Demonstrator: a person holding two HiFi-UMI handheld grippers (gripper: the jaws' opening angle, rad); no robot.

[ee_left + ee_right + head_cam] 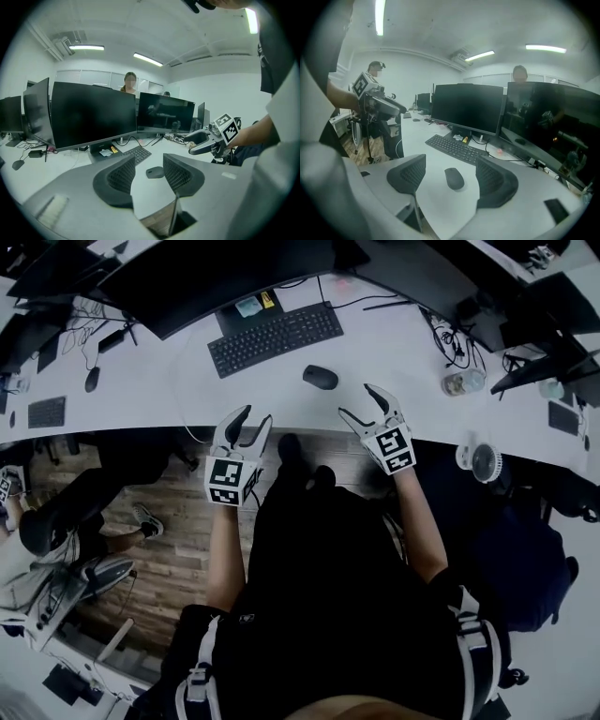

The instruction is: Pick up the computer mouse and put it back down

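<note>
Lying on the white counter (pixel 178 390) near the keyboard (pixel 275 337) and dark monitor (pixel 225 273), the mouse (pixel 321 377) sits ahead of the right gripper (pixel 357 400), clear of its wide-spread fingers (pixel 410 176). The left gripper (pixel 256 415), equally wide and empty, hangs at the counter's edge.

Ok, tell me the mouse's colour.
The mouse is dark grey; clearest in the right gripper view.
</note>
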